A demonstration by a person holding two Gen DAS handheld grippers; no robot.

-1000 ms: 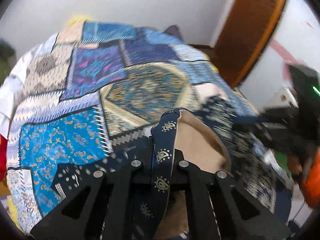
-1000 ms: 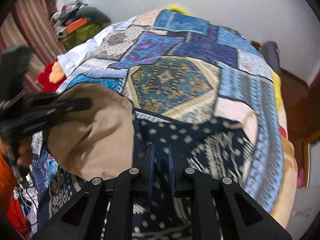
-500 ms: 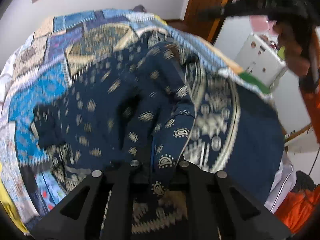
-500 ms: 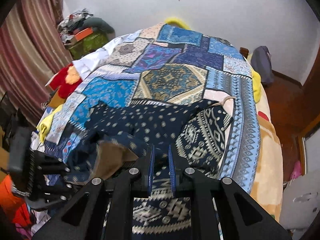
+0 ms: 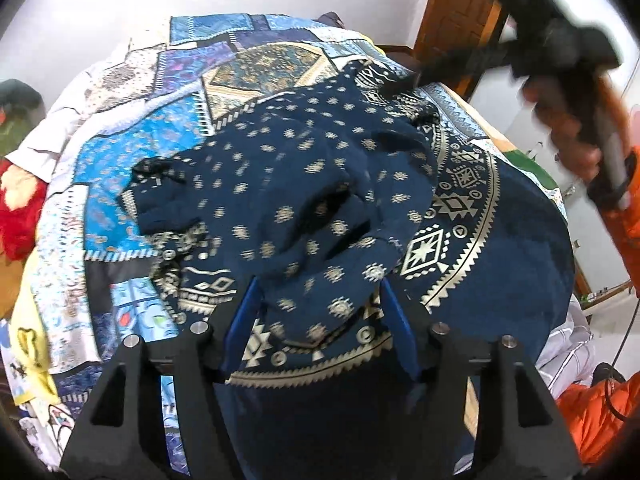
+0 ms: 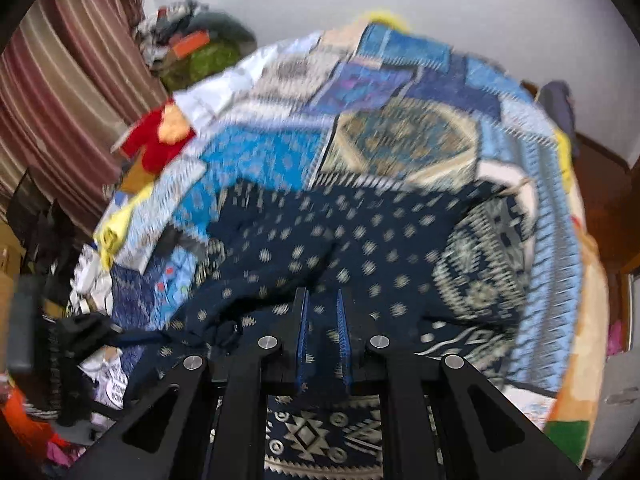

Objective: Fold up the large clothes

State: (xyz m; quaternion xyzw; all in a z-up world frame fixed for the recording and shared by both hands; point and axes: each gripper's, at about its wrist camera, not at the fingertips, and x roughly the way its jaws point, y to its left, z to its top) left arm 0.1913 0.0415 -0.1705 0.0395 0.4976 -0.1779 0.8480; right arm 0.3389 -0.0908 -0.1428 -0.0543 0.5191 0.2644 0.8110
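Observation:
A large navy garment (image 5: 300,184) with gold motifs lies rumpled on the patchwork bedspread (image 5: 132,152). My left gripper (image 5: 319,284) hovers over its near edge. Its jaws are opening, and a fold of cloth lies between the fingers (image 5: 244,312) without being pressed. In the right wrist view the garment (image 6: 360,240) spreads ahead of my right gripper (image 6: 321,294), which is shut on a thin fold of the navy cloth. The left wrist view shows that right gripper (image 5: 400,86) at the garment's far right edge, held by a hand (image 5: 568,140) in an orange sleeve.
The bedspread (image 6: 400,140) covers the whole bed. A red soft toy (image 5: 20,208) lies at its left side. A striped curtain (image 6: 60,80) and a heap of clutter (image 6: 192,52) stand to the left. A wooden door (image 5: 460,20) is at the back right.
The garment, held up a second ago with its tan inner side showing, now lies navy side up on the bed. My left jaws have parted and released it. Both grippers have swung sideways.

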